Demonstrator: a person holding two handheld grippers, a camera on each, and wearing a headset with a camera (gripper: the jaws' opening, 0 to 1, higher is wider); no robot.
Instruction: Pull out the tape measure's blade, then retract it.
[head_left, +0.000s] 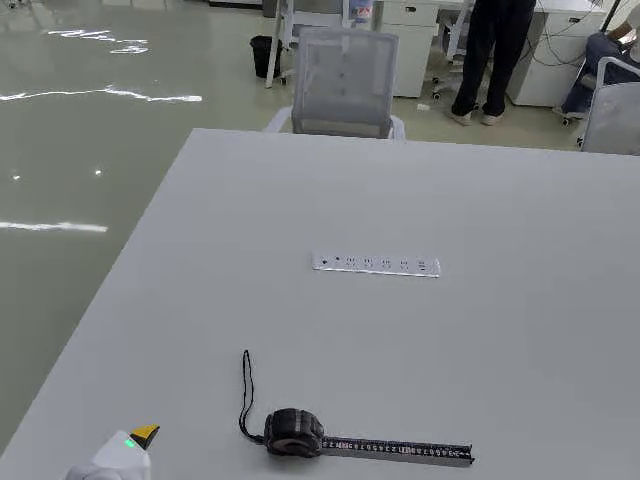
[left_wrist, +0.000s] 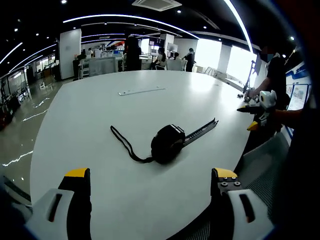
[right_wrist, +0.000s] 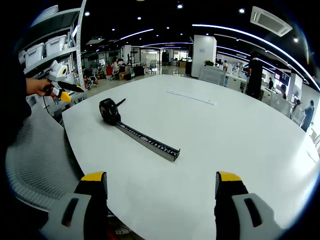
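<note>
Black tape measure (head_left: 293, 433) is lying ahead of the wide-spread left gripper (left_wrist: 151, 173) and right gripper (right_wrist: 161, 176), blade (head_left: 400, 450) already out, retraction pending.

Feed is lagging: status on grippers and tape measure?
Open and empty: left gripper, right gripper. On the table: tape measure, blade out. Beyond it, power strip, apart.

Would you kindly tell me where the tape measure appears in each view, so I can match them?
Head view: tape measure at bottom centre, blade running right.
Left gripper view: tape measure at centre, blade pointing to the upper right.
Right gripper view: tape measure up and left of centre, blade running to the lower right.
Shared landmark: the white power strip lying beyond it.
</note>
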